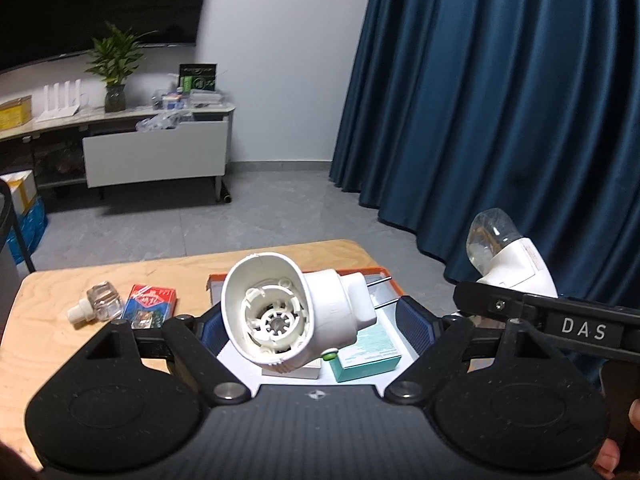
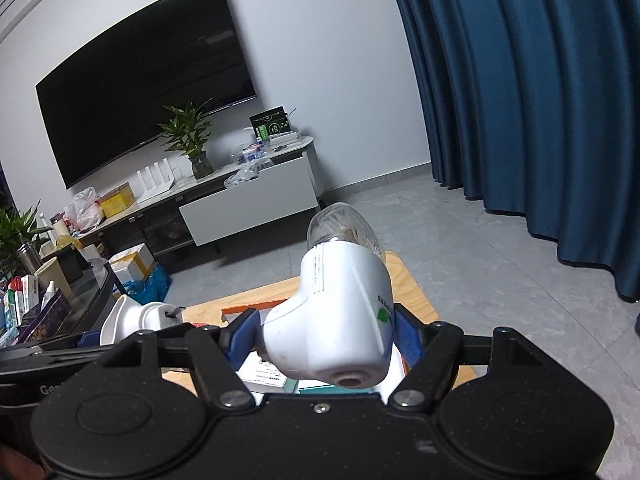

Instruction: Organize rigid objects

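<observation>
Plug-in diffusers are up in both tongs, above the wooden worktop [image 1: 60, 340]. In the left wrist view, the left tongs [image 1: 316, 320] stand wide and clamp an empty white diffuser shell [image 1: 288, 312] between their blue pads; its open mouth faces the camera and its two metal prongs point to the far right. Below it sits an orange-rimmed tray [image 1: 376, 272] holding a teal box [image 1: 368, 354] and a white box [image 1: 292, 372], partly hidden. On the worktop to the left lie a small clear refill bottle [image 1: 100, 302] on its side and, just beside it, a red and blue card box [image 1: 150, 304]. At the right edge, the right tongs' black arm comes into view, carrying a second diffuser [image 1: 516, 264].

In the right wrist view, the right tongs [image 2: 324, 336] are also spread wide and grip that white diffuser [image 2: 340, 316] by its sides, its clear bottle [image 2: 340, 228] tilted up and away. The same tray [image 2: 248, 308] lies beneath. The left tongs' shell [image 2: 132, 318] shows at the left.
</observation>
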